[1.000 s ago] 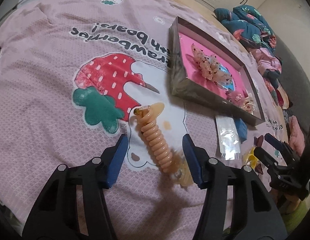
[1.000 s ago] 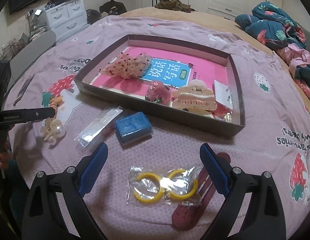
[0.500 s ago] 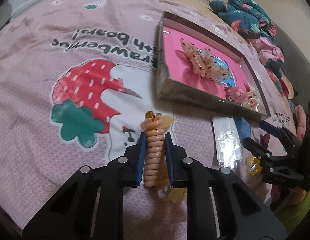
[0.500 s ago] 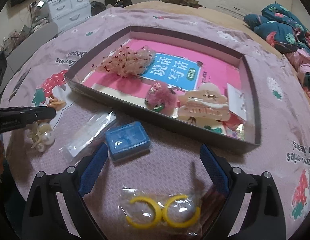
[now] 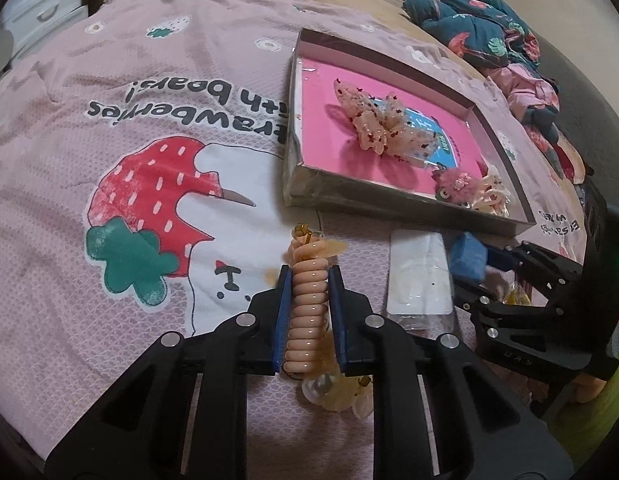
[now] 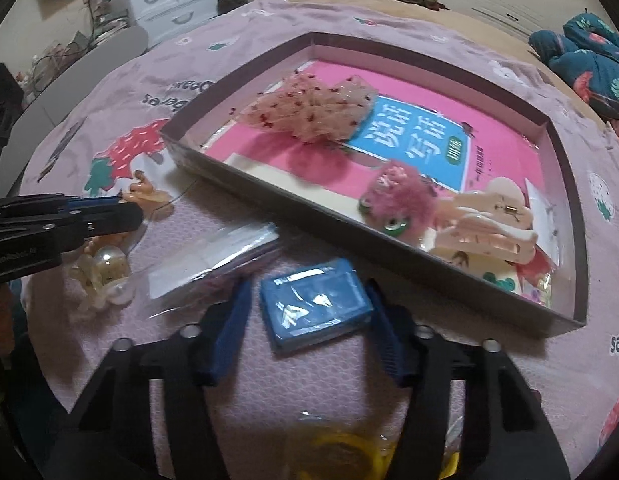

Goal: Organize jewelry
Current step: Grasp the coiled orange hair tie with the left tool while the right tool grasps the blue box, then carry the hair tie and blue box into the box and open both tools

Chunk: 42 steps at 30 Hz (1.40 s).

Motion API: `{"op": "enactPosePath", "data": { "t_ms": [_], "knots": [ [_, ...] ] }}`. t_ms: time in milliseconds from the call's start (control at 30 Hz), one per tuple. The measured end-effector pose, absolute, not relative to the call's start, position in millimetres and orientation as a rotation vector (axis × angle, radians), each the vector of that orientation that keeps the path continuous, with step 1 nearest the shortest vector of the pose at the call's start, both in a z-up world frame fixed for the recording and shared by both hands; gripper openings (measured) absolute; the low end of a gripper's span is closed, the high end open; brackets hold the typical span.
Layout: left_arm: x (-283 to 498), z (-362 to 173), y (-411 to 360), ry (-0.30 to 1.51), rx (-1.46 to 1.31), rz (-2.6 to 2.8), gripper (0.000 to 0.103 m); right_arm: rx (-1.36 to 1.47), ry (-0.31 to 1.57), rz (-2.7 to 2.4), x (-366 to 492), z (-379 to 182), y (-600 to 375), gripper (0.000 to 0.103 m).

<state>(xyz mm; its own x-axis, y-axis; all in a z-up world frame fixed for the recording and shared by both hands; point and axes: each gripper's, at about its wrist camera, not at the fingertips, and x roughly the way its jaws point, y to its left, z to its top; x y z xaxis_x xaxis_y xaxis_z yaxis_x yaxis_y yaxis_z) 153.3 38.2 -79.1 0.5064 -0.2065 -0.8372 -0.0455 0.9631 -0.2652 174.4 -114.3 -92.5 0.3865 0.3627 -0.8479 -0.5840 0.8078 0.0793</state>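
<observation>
Taken from the left across, the left gripper [image 5: 308,292] is clamped on a peach coiled spiral hair tie [image 5: 305,316], its blue pads pressing both sides of the coil, which lies on the pink strawberry-print bedspread [image 5: 109,120]. At about five o'clock from the coil sits a cream hair clip with pearl beads [image 5: 329,394], partly hidden under the fingers. Toward two o'clock lies the shallow grey cardboard tray with a pink floor [image 5: 309,196].

Further right, a clear flat plastic packet [image 6: 213,256] lies at ten o'clock from the small blue plastic-wrapped box [image 6: 315,306]. The right gripper [image 6: 309,328] straddles that box with its jaws closing; the pads appear just shy of its sides, though blur makes contact hard to judge.

Progress looks partial. The tray already holds a sheer peach speckled bow [image 6: 313,114], a fluffy pink hair bobble [image 6: 401,196] and a cream claw clip [image 6: 489,224]; the coil, pearl clip, packet, blue box and yellow rings in a bag [image 6: 349,452] are outside it.

Only the right view shows the yellow rings and the tray's far corner; only the left view shows the clamp on the coil squarely.
</observation>
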Motion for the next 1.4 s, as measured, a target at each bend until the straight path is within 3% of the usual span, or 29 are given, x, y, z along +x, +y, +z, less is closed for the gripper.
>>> {"op": "enactPosePath", "data": {
  "t_ms": [1400],
  "knots": [
    [133, 33, -30, 0.815, -0.163, -0.243, 0.011, -0.070, 0.796, 0.480, 96, 13, -222, 0.049]
  ]
}}
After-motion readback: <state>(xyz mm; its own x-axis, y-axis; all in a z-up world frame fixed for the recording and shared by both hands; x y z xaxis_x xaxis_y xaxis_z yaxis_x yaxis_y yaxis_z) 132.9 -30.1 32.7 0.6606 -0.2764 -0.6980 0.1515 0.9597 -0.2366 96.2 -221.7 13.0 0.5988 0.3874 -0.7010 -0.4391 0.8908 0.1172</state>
